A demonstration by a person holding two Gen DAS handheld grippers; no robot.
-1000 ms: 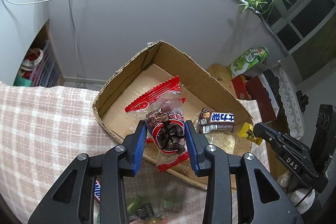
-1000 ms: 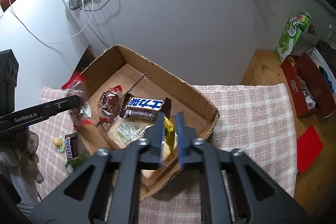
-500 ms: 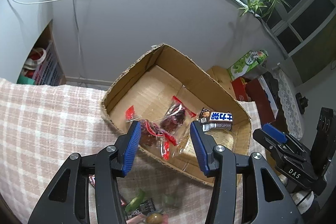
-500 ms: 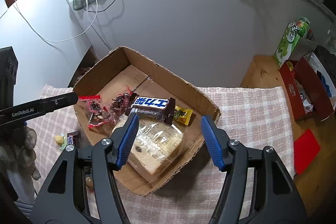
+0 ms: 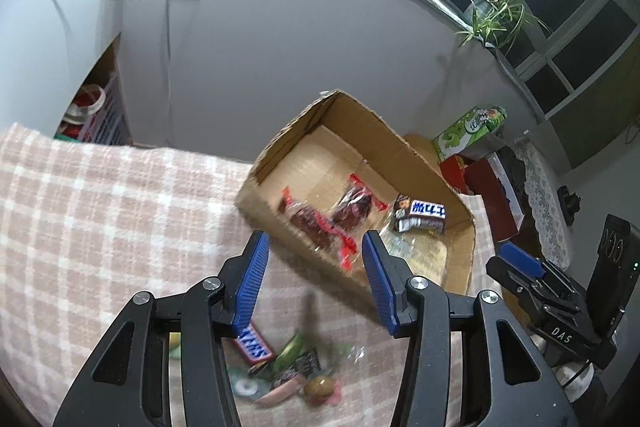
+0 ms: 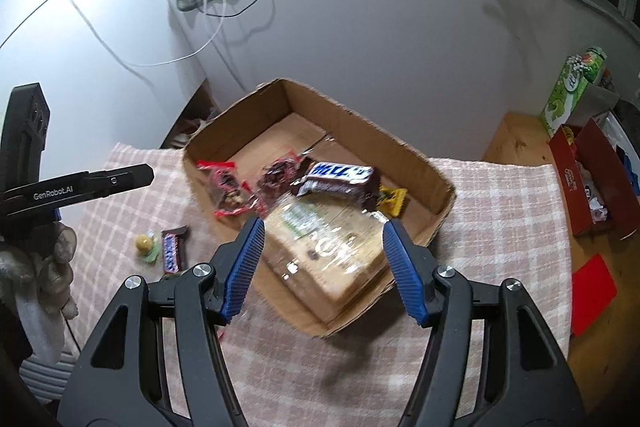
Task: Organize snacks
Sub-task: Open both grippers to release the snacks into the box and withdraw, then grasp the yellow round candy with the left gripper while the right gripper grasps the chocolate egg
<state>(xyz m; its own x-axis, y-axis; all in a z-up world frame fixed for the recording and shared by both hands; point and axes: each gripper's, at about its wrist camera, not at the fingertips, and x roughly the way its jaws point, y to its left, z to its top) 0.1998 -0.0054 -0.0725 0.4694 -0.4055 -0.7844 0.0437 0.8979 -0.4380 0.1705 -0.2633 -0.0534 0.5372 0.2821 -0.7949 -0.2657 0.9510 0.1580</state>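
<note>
A cardboard box [image 5: 416, 157] [image 6: 436, 173] sits on the pink checked cloth. In it lie two red-edged clear packets [image 5: 316, 223] [image 6: 228, 187], a blue-labelled chocolate bar [image 5: 422, 217] [image 6: 340, 179], a small yellow packet [image 6: 394, 201] and a large clear-wrapped pack [image 6: 328, 251]. My left gripper [image 5: 314, 275] is open and empty, above the box's near wall. My right gripper [image 6: 322, 265] is open and empty, above the box's near end. Loose snacks lie on the cloth: a Snickers bar [image 5: 254, 343] [image 6: 172, 247], green and dark wrappers [image 5: 296, 355], a round sweet [image 5: 318, 385] [image 6: 144, 242].
A wooden side table holds a green carton [image 6: 572, 87] [image 5: 468, 131] and a red box [image 6: 588, 175]. A red card [image 6: 592, 291] lies on the wood. A pink basket [image 5: 100, 119] stands at the far left by the grey wall.
Both grippers opened and let go: the red packet and the yellow packet now lie in the box. Both grippers have since pulled back from the box.
</note>
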